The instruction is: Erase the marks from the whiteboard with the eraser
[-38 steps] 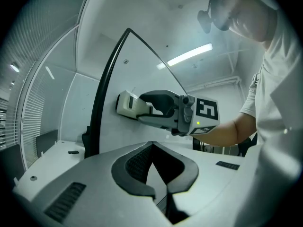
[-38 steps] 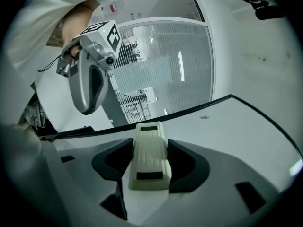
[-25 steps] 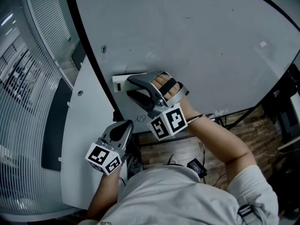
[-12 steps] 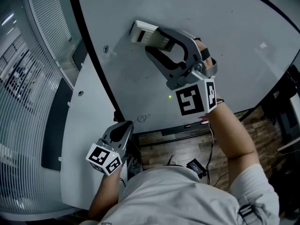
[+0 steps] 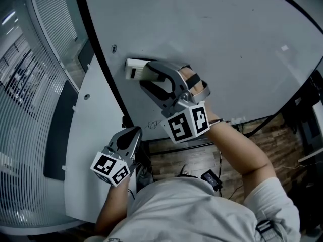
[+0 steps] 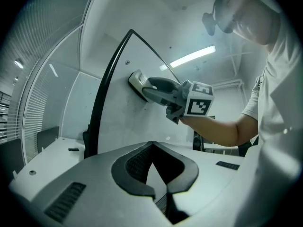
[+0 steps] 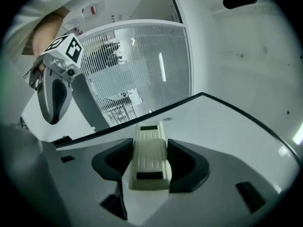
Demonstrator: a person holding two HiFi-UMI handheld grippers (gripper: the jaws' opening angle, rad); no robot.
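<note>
A glass partition (image 5: pixel 30 84) lined with fine horizontal stripes curves along the left, beside a plain white wall panel (image 5: pixel 93 150). Brown wood-plank floor (image 5: pixel 282 135) shows at the lower right, with dark furniture (image 5: pixel 303 110) standing at its edge. Overhead, a long strip light (image 6: pixel 191 56) glows on a white ceiling (image 6: pixel 180 13).
</note>
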